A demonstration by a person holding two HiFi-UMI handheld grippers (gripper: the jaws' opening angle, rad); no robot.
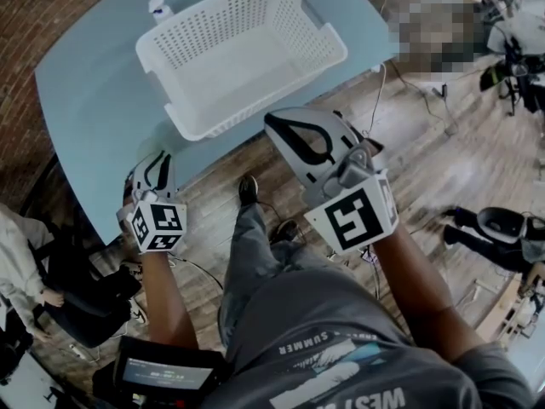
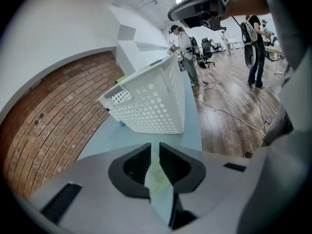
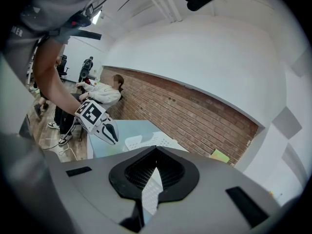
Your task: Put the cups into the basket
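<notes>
**Ana:** Two grippers are showing. How are their jaws standing?

**Ben:** The left gripper (image 1: 160,162) is holding its jaws a little apart. Only bare table is showing in the thin gap. The right gripper (image 1: 277,124) is pressing its jaw tips together, gripping nothing.

**Ana:** Where is the basket sitting?

**Ben:** The basket (image 1: 223,25) is sitting ahead of both pairs of jaws, on the blue table (image 1: 94,100). Its near rim is lying close in front of the right jaws. Smooth bare table is lying open between the left jaws and the basket. The table's curved edge is running right by the left jaws.

**Ana:** Any words to read?

**Ben:** The person's grey shirt (image 1: 341,313) is showing "SUMMER" and "WEST". Each gripper's cube (image 1: 353,220) is wearing black-and-white squares.

**Ana:** What is everything looking like?

**Ben:** The basket is looking like white plastic, boxy, with many little round holes. A small bottle (image 1: 158,8) is standing beyond it. Wooden floor (image 1: 426,143) is stretching off right of the jaws, and red brick (image 2: 53,121) is showing left of them.
</notes>
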